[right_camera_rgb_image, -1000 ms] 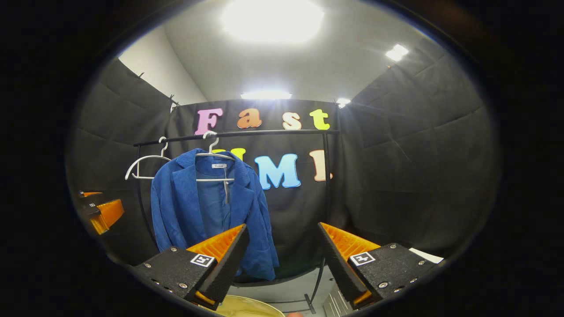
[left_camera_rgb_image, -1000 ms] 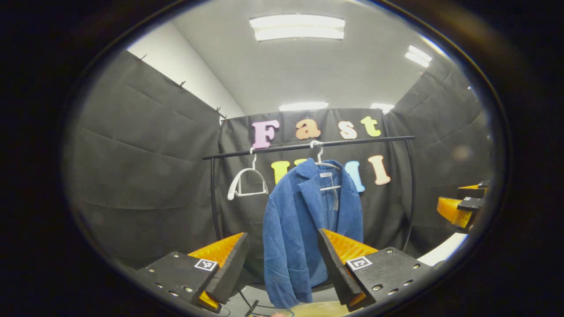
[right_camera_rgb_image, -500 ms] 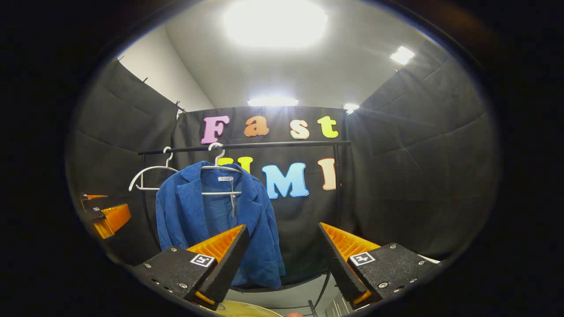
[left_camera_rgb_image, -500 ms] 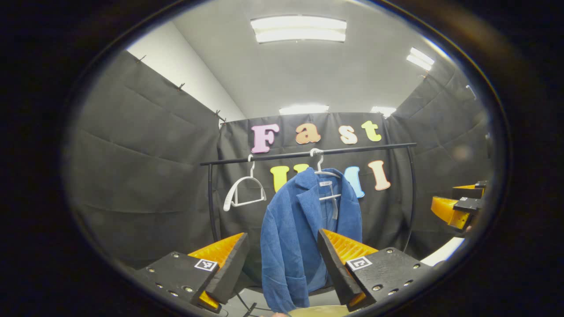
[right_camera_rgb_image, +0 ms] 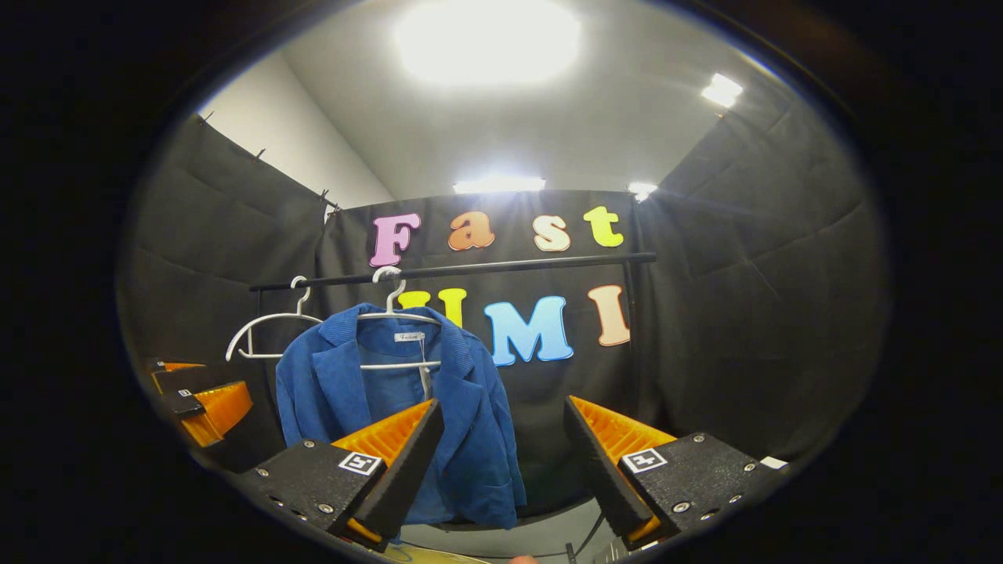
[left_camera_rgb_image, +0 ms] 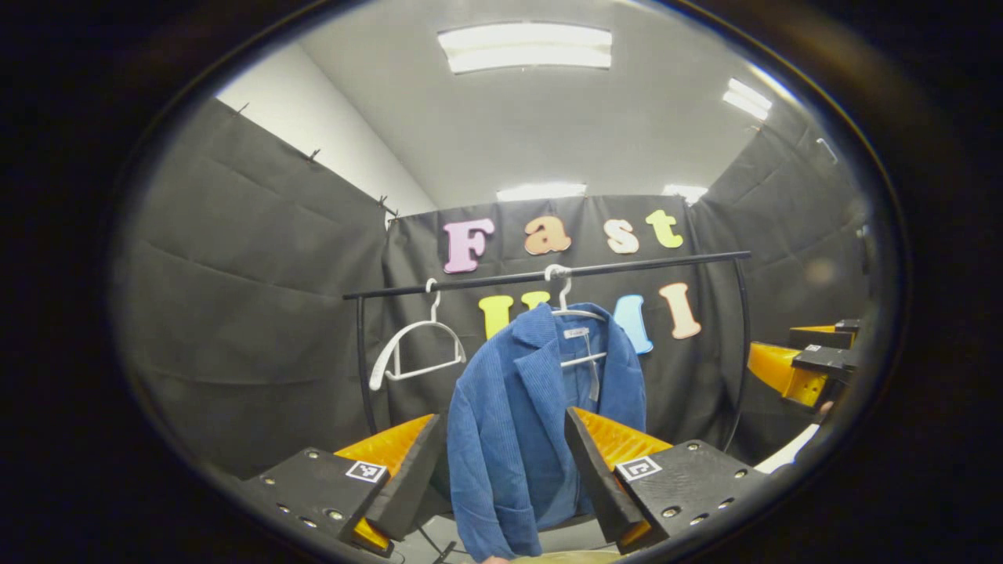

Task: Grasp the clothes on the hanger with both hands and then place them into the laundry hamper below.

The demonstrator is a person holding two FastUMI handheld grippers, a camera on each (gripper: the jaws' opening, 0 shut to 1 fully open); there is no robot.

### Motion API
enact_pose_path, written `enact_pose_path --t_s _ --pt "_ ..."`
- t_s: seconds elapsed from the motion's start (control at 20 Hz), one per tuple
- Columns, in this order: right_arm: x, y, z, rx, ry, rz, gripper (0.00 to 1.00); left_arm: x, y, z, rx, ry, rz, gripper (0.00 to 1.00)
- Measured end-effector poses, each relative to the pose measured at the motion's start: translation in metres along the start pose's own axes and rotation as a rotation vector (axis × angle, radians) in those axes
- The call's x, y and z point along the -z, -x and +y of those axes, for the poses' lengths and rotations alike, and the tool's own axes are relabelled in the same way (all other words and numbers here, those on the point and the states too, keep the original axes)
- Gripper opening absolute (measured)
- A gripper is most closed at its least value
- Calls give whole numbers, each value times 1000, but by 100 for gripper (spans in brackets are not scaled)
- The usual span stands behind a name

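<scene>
Black cloth lines the booth on three sides under a pale ceiling with bright light panels (left_camera_rgb_image: 526, 47), and a black clothes rail (left_camera_rgb_image: 548, 274) runs crosswise in front of the back wall on thin black uprights. From the rail hangs a blue corduroy jacket (left_camera_rgb_image: 517, 423) on a white hanger (left_camera_rgb_image: 576, 313), its long axis vertical, collar up at the hanger's hook and hem pointing down toward the floor; its open front faces the cameras, with the lapels spread and a small tag at the neck. In the right gripper view the same jacket (right_camera_rgb_image: 392, 415) hangs left of centre, its shoulders level along the hanger (right_camera_rgb_image: 396, 317). A second, empty white hanger (left_camera_rgb_image: 415, 345) hangs on the rail just beside the jacket, apart from it. The left tool (left_camera_rgb_image: 501, 470) is held low before the jacket with its fingers spread wide and nothing between them; the jacket shows through the gap, farther off and not touched. The right tool (right_camera_rgb_image: 501, 462) likewise stands released, its fingers apart and empty, aimed at the bare wall to the right of the jacket. A sliver of a pale yellow rim (left_camera_rgb_image: 564, 558), likely the hamper, shows at the bottom edge of the left gripper view, below the jacket's hem.
</scene>
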State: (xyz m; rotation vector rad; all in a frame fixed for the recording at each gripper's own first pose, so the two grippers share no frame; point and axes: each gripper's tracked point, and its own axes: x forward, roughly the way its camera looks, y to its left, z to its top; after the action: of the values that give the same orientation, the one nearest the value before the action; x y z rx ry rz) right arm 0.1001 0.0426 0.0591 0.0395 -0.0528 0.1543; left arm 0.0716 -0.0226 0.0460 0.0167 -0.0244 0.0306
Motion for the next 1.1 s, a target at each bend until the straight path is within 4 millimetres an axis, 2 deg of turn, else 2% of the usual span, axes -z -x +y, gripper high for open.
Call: enact_pose_path --t_s 0.6,1.1 --pt "5 -81 3 -70 -49 16 95 -11 -64 -29 -27 -29 -20 90" --pt "9 -143 13 -141 -49 9 95 0 -113 -52 -59 -26 -5 90"
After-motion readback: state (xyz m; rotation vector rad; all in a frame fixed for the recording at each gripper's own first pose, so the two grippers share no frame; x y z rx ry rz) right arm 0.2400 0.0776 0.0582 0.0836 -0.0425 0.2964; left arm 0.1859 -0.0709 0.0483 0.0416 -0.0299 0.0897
